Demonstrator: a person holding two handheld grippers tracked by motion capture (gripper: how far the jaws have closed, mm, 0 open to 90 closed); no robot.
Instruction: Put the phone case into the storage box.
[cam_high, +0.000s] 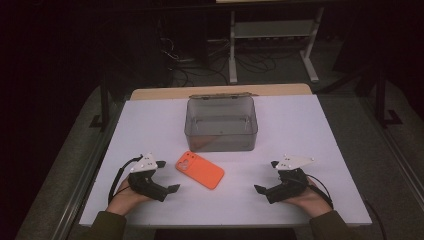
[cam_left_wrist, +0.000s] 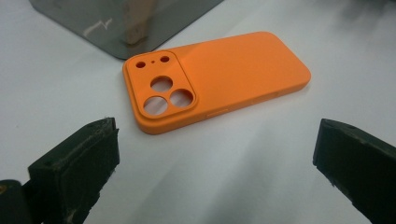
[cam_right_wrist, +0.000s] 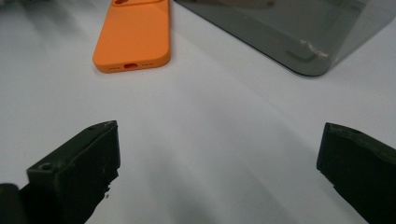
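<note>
An orange phone case (cam_high: 200, 169) lies back-up on the white table, in front of a clear grey plastic box (cam_high: 221, 123). My left gripper (cam_high: 168, 179) rests on the table just left of the case, open and empty. In the left gripper view the case (cam_left_wrist: 219, 79) lies ahead of the spread jaws, its camera cut-outs nearest, and my left gripper (cam_left_wrist: 215, 163) holds nothing. My right gripper (cam_high: 263, 182) rests near the front right, open, well apart from the case. The right gripper view has the case's port end (cam_right_wrist: 133, 39) at upper left and the box corner (cam_right_wrist: 299, 32) at upper right, with my right gripper (cam_right_wrist: 219, 163) empty.
The white table top (cam_high: 310, 125) has bare room on both sides of the box. A wooden edge (cam_high: 150, 93) shows behind it. Beyond stand a white metal rack (cam_high: 272, 35) and tangled cables (cam_high: 200, 65) on the dark floor.
</note>
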